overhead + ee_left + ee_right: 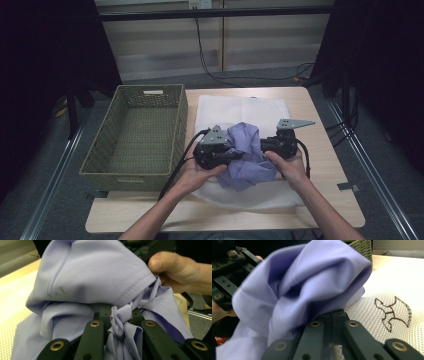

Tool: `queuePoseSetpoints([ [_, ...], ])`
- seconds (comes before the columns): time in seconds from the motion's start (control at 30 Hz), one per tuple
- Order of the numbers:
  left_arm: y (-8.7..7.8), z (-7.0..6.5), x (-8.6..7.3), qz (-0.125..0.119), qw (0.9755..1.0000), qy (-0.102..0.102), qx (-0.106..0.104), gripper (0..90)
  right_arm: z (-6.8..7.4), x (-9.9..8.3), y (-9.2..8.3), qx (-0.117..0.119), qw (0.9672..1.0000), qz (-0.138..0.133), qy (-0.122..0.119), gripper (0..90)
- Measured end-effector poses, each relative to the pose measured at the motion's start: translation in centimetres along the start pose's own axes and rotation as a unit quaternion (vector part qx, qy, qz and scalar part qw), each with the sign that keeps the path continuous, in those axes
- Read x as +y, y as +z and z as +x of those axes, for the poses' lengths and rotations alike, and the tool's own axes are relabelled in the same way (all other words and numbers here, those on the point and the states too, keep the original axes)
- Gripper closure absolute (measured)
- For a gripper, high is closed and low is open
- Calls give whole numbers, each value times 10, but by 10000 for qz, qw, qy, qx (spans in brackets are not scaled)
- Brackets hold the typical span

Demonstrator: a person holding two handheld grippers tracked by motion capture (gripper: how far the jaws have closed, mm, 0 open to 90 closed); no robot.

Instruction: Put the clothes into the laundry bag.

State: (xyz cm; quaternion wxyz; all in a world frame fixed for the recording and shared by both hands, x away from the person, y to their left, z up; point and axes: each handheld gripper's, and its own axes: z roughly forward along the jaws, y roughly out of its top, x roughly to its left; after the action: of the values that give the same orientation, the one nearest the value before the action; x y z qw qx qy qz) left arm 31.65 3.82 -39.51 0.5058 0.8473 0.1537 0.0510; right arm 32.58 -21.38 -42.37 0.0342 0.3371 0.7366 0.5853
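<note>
The lilac garment [246, 156], soft, light and slippery, is bunched over the white mesh cloth [240, 110] mid-bench, pinched by both closed tools, left [225, 150] and right [265, 148]; hems offer firmest purchase

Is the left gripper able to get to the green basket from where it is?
Probably yes: the green basket stands open right beside the left gripper, nothing between them, though it holds the purple cloth.
</note>
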Motion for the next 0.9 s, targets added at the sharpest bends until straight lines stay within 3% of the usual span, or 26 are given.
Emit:
queuePoseSetpoints([
  [0.33, 11, 4, -10, 277, 9996, 22, 61, 794, 1, -1, 2, -27, 10000, 34, 16, 890],
  [0.67, 32, 3, -25, 819, 9964, 129, 175, 794, 1, -1, 2, -30, 10000, 38, -7, 890],
  [0.9, 41, 4, -32, 932, 9955, 84, 107, 797, 1, 0, 1, -34, 10000, 39, -2, 891],
])
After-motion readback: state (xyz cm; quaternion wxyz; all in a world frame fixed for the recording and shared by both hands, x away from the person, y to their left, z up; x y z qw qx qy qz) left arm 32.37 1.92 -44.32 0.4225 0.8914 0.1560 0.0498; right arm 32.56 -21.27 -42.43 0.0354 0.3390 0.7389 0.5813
